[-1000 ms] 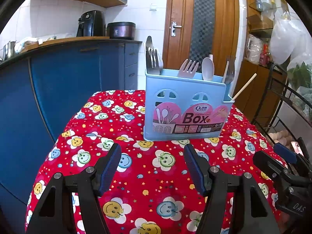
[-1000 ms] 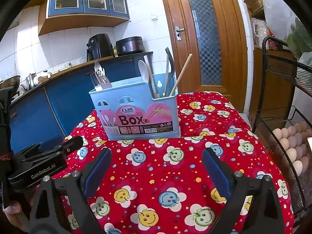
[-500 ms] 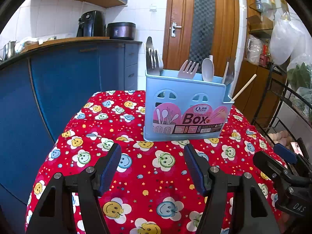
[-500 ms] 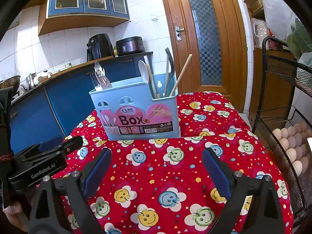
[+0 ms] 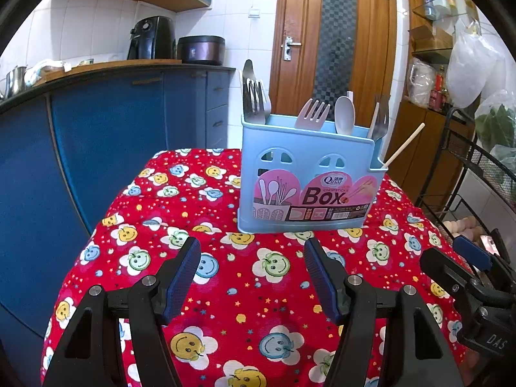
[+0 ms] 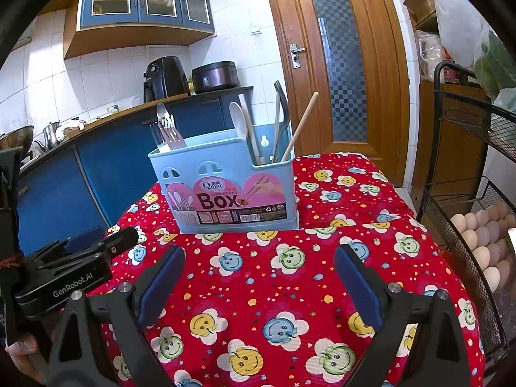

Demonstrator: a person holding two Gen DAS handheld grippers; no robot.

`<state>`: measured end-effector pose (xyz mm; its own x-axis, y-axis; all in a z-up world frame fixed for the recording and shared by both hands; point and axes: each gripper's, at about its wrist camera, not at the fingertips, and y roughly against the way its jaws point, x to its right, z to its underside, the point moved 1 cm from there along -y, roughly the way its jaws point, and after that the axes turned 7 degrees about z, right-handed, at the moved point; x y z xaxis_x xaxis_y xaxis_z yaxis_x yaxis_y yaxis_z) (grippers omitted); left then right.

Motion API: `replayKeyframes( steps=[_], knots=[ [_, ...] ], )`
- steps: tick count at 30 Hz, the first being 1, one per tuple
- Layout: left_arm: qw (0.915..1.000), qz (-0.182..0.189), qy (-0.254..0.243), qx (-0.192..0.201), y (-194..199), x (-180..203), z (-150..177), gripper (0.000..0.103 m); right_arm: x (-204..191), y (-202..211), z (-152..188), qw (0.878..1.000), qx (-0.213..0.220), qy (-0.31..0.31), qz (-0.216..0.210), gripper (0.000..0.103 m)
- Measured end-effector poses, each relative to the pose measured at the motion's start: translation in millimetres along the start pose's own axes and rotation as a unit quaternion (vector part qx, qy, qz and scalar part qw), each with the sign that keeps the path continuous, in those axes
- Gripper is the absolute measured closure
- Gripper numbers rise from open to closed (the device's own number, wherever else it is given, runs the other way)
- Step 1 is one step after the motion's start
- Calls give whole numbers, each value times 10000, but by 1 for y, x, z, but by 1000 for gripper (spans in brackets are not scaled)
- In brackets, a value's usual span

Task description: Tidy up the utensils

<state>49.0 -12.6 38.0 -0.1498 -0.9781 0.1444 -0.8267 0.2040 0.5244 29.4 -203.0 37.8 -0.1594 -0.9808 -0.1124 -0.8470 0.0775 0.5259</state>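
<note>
A light blue utensil box [image 5: 306,174] [image 6: 225,187] with a pink "Box" label stands on the red smiley tablecloth [image 5: 245,290] [image 6: 290,290]. Metal forks [image 5: 254,100] [image 6: 167,132] stick up from its left compartment. A white plastic fork [image 5: 312,113], a white spoon [image 5: 344,114] [image 6: 238,122] and a wooden chopstick [image 5: 403,145] [image 6: 300,125] stand in the others. My left gripper [image 5: 253,256] hovers open over the cloth in front of the box, nothing between its fingers. My right gripper [image 6: 259,261] is likewise open and empty, a little nearer the table's right side.
Blue kitchen cabinets with an air fryer [image 5: 151,37] and a cooker [image 5: 201,50] run along the left. A wooden door [image 5: 335,42] is behind the table. A black wire rack with eggs [image 6: 483,242] stands close at the right edge.
</note>
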Motion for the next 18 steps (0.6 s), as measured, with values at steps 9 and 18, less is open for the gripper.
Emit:
replayKeyframes(
  steps=[9,18],
  knots=[
    [10000,6,26,7,0,-1,0,35,-1,0,0,10000,-1,-1,0,7],
    [10000,8,35,3,0,-2,0,35,-1,1,-3,10000,4,-3,6,7]
  ],
)
